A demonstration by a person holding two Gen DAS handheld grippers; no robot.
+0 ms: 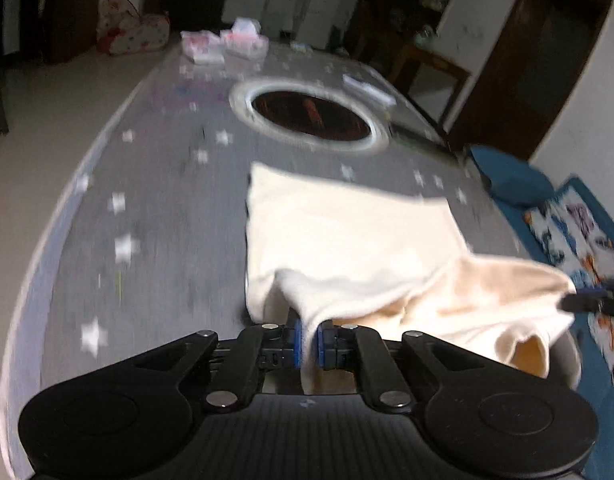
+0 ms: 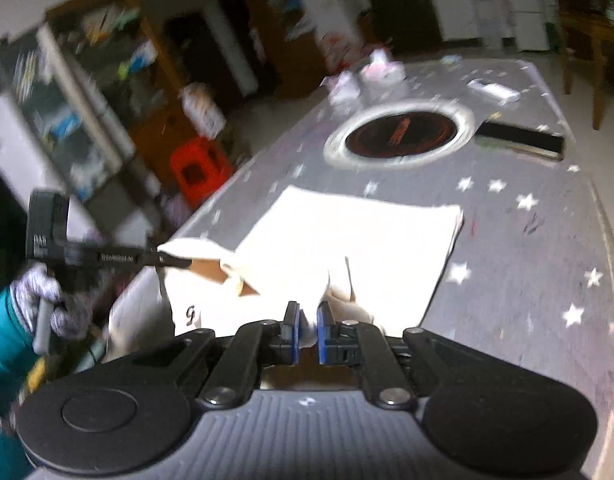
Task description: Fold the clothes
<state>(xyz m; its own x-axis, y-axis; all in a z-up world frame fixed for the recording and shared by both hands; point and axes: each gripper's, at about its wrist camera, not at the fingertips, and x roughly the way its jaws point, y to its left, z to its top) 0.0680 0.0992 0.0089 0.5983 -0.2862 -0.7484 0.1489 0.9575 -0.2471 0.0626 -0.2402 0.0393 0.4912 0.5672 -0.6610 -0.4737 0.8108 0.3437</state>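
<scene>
Cream fleece garment (image 1: 347, 240) lies partly flat on the grey star-printed tablecloth (image 1: 155, 208) ahead of both claws, its near edge lifted. Left gripper (image 1: 310, 344) pinches one near corner between its blue pads; right gripper (image 2: 307, 334) is clamped on the other. Beyond the cloth sits a round dark hotplate (image 1: 307, 114).

On the cream cloth (image 2: 347, 240), at about seven o'clock near its lower edge, stands a small dark mark like a "9" or "g". White lettering runs along the left hand-held gripper (image 2: 175, 260), too blurred to read.
</scene>
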